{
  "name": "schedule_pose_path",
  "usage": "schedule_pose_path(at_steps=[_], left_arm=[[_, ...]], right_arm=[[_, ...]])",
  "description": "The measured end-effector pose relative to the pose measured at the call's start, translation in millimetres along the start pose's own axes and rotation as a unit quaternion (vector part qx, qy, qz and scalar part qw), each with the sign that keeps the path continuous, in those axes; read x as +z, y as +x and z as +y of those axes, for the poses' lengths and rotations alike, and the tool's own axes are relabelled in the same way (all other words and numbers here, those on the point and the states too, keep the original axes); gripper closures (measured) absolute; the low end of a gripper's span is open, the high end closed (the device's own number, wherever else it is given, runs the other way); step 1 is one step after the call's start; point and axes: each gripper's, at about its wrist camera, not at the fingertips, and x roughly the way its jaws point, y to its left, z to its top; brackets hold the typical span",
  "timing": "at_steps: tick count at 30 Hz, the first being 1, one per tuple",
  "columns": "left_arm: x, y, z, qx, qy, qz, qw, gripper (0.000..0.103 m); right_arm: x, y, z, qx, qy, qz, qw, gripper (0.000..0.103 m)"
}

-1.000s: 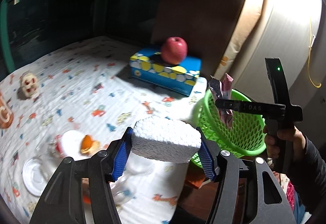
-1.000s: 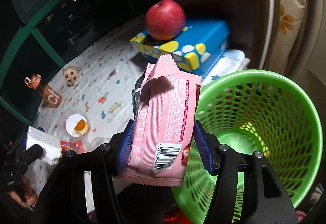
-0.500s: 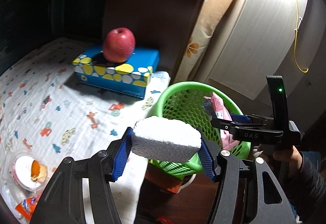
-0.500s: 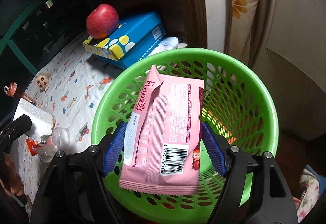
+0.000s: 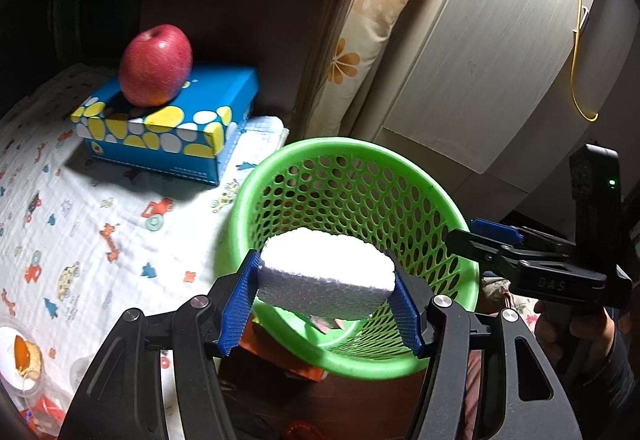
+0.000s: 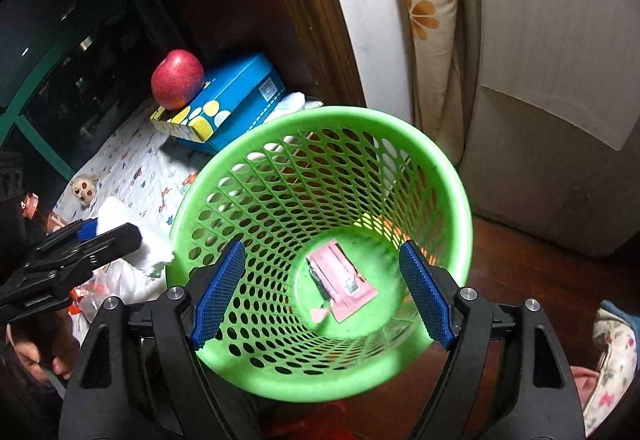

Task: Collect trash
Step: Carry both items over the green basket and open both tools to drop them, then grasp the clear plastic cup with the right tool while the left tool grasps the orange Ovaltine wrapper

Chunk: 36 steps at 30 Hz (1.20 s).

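Note:
A green mesh basket stands on the floor beside the bed. My left gripper is shut on a white foam block, which hangs over the basket's near rim. In the right wrist view that block shows at the basket's left edge. My right gripper hovers over the basket mouth, its jaws opening with nothing between them. A pink snack wrapper lies on the basket's bottom.
A red apple sits on a blue tissue box on the patterned sheet. A small dish with orange food lies at the lower left. A floral cushion and a pale cabinet stand behind the basket.
Both grippers swung from the bed toward the basket. The right gripper's jaws spread and the pink wrapper dropped to the basket's bottom. The left gripper kept its hold on the foam block.

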Motion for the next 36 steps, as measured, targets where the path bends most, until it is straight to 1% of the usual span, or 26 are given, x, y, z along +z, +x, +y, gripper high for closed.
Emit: schedule_pose_path(at_steps=[3,5,8,11,16,18,23,28,32,36], left_arm=[[-0.5,9.8,-5.4,-0.005,-0.001,0.011,0.9999,0.043],[-2.1,13.6,-7.7,-0.008,-0.003,0.015,0.9999,0.037],[-5.4,14.9,-9.1,-0.01,-0.003,0.015,0.9998,0.033],[-9.9,9.8,-6.3,-0.005,-0.007,0.013,0.9999,0.033],[-20.9,-17.9,7.5,0.021,-0.02,-0.007,0.9995,0.033],[-27.2,-31.6,16.5,0.047,-0.026,-0.014,0.9984,0.033],[-46.7,-65.4,42.4,0.096,-0.051,-0.031,0.9936,0.033],[-72.0,-99.1,75.5,0.141,-0.093,-0.046,0.9846,0.033],[-98.3,-127.3,106.9,0.191,-0.135,-0.057,0.9707,0.032],[-129.1,-156.1,140.5,0.222,-0.191,-0.064,0.9539,0.032]], right_arm=[[-2.4,-8.1,-3.1,0.0,0.005,-0.008,1.0,0.024],[-4.0,-13.2,-4.3,0.002,0.008,-0.013,1.0,0.023],[-5.7,-16.6,-4.3,0.006,0.01,-0.017,1.0,0.023],[-7.6,-19.8,-0.2,0.012,0.008,-0.019,1.0,0.023],[-10.2,-22.1,15.6,0.032,-0.003,-0.018,0.999,0.023],[-10.2,-20.6,25.0,0.04,-0.011,-0.016,0.999,0.022],[-12.5,-12.5,54.2,0.063,-0.032,-0.006,0.998,0.022],[-16.5,-2.4,85.4,0.083,-0.054,0.006,0.995,0.022],[-21.6,5.8,110.9,0.1,-0.076,0.016,0.992,0.022],[-26.3,13.0,132.5,0.114,-0.093,0.026,0.989,0.021]])
